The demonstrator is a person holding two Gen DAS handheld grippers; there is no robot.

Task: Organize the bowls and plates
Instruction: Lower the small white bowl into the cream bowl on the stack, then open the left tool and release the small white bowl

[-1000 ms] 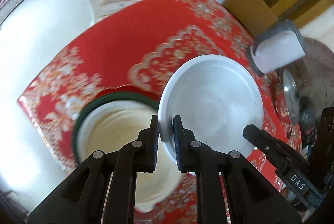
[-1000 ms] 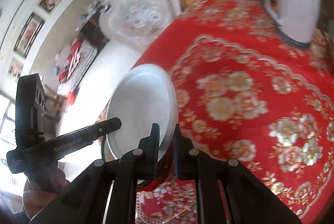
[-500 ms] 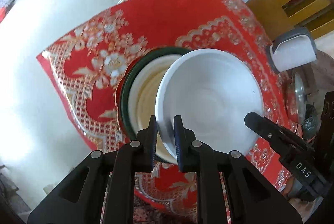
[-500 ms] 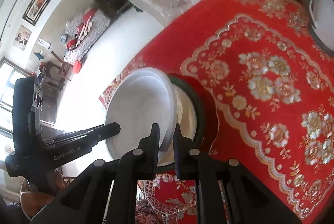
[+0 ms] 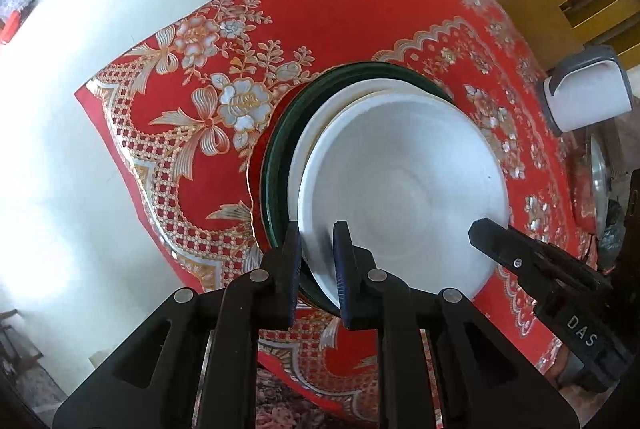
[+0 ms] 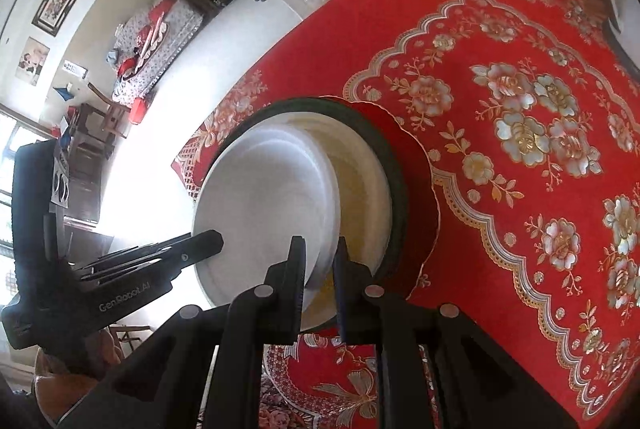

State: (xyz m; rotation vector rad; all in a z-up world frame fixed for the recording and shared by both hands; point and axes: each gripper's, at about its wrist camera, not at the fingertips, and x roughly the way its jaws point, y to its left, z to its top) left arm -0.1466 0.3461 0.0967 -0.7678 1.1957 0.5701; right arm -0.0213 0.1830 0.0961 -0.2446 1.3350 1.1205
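1. Two grippers shared one white bowl (image 5: 400,189): our left gripper (image 5: 317,261) pinched its near rim, and our right gripper (image 6: 320,269) pinched the rim on the opposite side, each with one finger inside the bowl and one outside.
2. We judged the step in hand to be stacking: the bowl hung over a cream dish (image 6: 360,197) that sat in a dark green plate (image 5: 280,165), which in turn lay on a red plate (image 6: 420,189) on the red flowered tablecloth (image 5: 340,17).
3. The bowl sat off centre, toward the table edge. Whether its base already touched the dish, we could not tell.
4. The next move, as we judged it, called for centring the bowl over the dish, lowering it level until it seated, then spreading both grippers together so neither side tipped.
5. A white kettle (image 5: 588,97) stood well apart at the far side, out of the way.
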